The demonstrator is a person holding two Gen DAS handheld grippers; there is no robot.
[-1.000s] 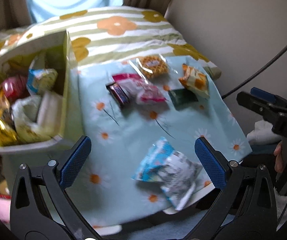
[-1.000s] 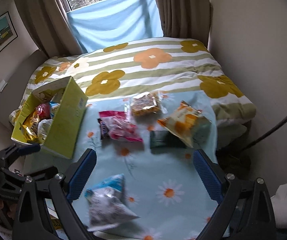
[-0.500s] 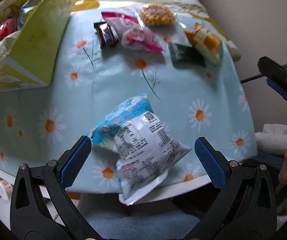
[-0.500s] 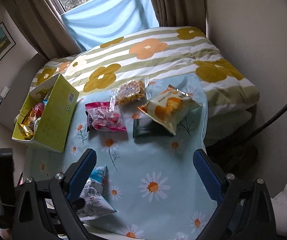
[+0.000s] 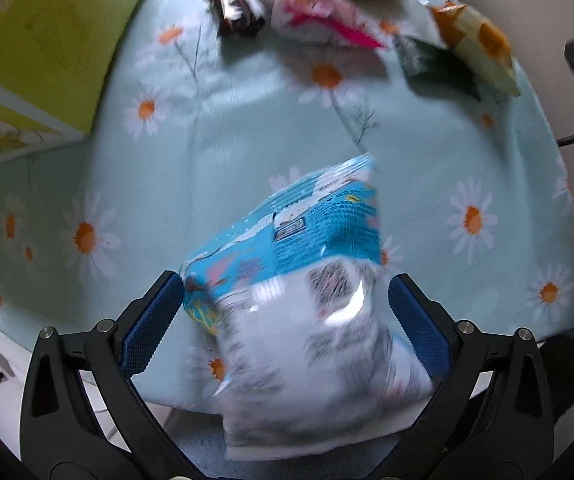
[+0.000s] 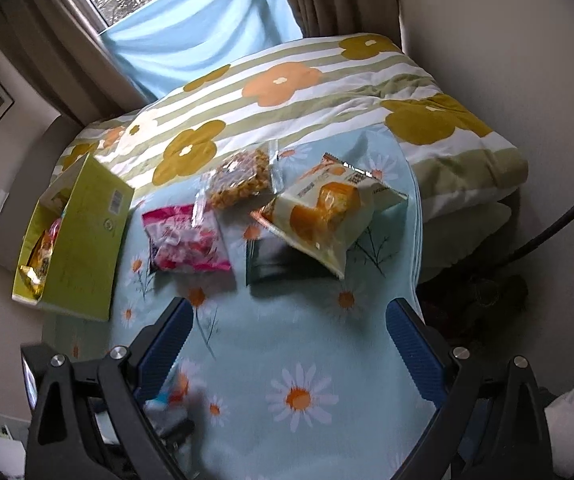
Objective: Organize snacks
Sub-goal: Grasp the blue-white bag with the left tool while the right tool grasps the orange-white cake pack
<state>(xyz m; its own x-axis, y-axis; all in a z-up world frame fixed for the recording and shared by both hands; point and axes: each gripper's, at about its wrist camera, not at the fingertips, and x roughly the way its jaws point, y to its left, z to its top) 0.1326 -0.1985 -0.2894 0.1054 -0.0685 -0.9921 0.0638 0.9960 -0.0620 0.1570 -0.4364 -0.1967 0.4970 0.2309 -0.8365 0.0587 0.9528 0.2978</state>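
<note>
Dropped onto blue-white snack bag (image 5: 307, 280) w/ left gripper (image 5: 287, 312), jaws wide, straddling it, not clenched yet (bag way closer than a sec ago). Right gripper (image 6: 291, 328) open, empty, lower over daisy cloth (image 6: 307, 336). Pinch looks next, then yellow box (image 6: 83, 240).

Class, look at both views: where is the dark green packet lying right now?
The dark green packet lies on the daisy cloth, right of the pink bag, partly tucked under the orange-and-cream bag.
</note>
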